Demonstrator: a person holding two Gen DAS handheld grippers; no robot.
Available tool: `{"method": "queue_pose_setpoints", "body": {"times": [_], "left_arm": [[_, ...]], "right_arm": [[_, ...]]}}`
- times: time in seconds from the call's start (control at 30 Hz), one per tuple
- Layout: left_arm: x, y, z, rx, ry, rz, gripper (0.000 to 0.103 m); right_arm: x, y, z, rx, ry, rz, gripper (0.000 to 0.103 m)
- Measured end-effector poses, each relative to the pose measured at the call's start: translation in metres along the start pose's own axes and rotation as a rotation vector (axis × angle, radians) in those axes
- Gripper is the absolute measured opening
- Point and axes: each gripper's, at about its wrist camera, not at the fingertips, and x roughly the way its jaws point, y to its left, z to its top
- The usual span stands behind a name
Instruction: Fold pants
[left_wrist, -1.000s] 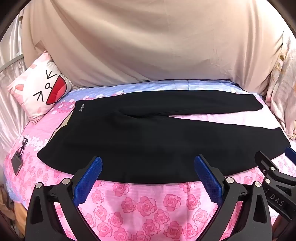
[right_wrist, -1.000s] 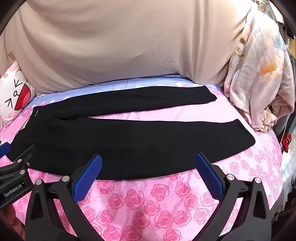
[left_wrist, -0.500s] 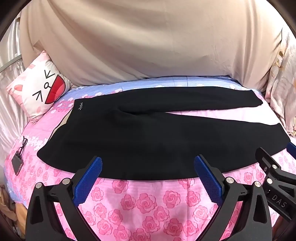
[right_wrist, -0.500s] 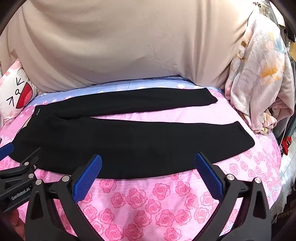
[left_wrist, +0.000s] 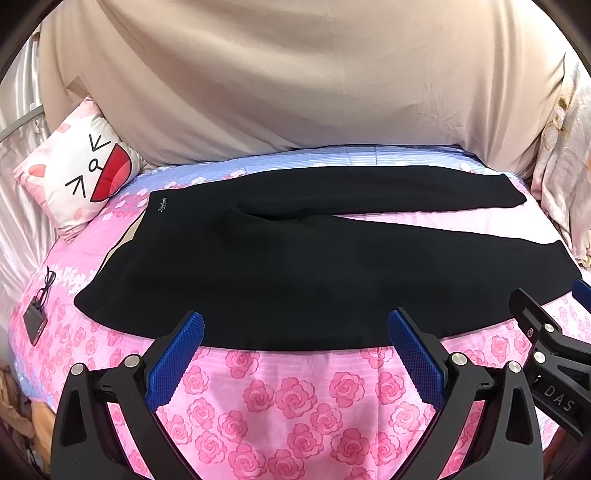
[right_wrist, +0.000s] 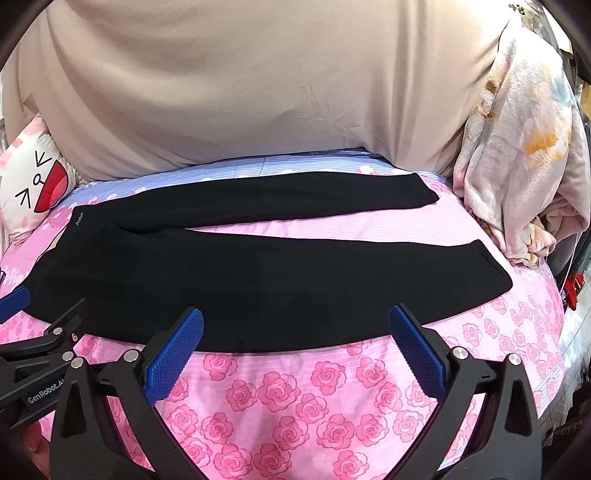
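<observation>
Blue ribbed pads line both tools. Nearest the camera, the left gripper (left_wrist: 295, 343) hangs over the near edge of the bed with its jaws spread wide and nothing between them. The right gripper (right_wrist: 295, 343) stands the same way further toward the bed's right end, equally agape and empty. Neither touches cloth.

Just beyond the fingertips lie the black stretch-fabric pants (left_wrist: 314, 266), spread flat on the pink rose-printed bedsheet (left_wrist: 295, 406). The near leg runs along the near edge, its cuff toward the right end. The far leg angles away toward the back, so a wedge of sheet shows between the two. The waistband sits toward the left end, a small label at its far corner.

By my reading, no fold has been made: the legs are apart and the garment is at full length. Laying one leg over the other, then folding lengthwise, is all still to do.

Further off, a white cartoon-face cushion (left_wrist: 79, 173) leans at the far left corner, a pale floral blanket (right_wrist: 517, 155) is heaped at the far right, and a beige draped cloth (left_wrist: 295, 74) hangs behind.
</observation>
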Motion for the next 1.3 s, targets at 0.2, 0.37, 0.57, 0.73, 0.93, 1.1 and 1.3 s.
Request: {"method": "queue_pose_setpoints", "body": {"times": [0.2,0.37,0.57,0.73,0.93,1.1,1.3], "left_arm": [[0.0004,0.0011,0.0002,-0.001,0.004,0.002,0.098],[0.001,0.0018,-0.0003,0.0,0.007,0.004,0.098],[0.0007,0.0026,-0.0003,0.004,0.006,0.004,0.098],[0.0012,0.0018,-0.0001,0.001,0.009,0.007,0.098],[0.0012,0.0015,0.0002,0.001,0.011,0.007,0.098],[0.0013,0.0009,0.0008,0.0,0.011,0.006,0.098],[0.0013,0.0005,0.0011,0.001,0.012,0.008,0.098]], "right_arm": [[0.0008,-0.0005,-0.0016,0.0,0.004,0.002,0.098],[0.0031,0.0006,-0.0016,-0.001,0.008,0.003,0.098],[0.0061,-0.0007,-0.0036,0.004,0.012,0.006,0.098],[0.007,-0.0005,-0.0057,0.0,0.013,0.008,0.098],[0.0073,-0.0006,-0.0062,0.0,0.012,0.007,0.098],[0.0074,-0.0004,-0.0063,-0.003,0.014,0.01,0.098],[0.0077,-0.0001,-0.0067,-0.003,0.014,0.009,0.098]]}}
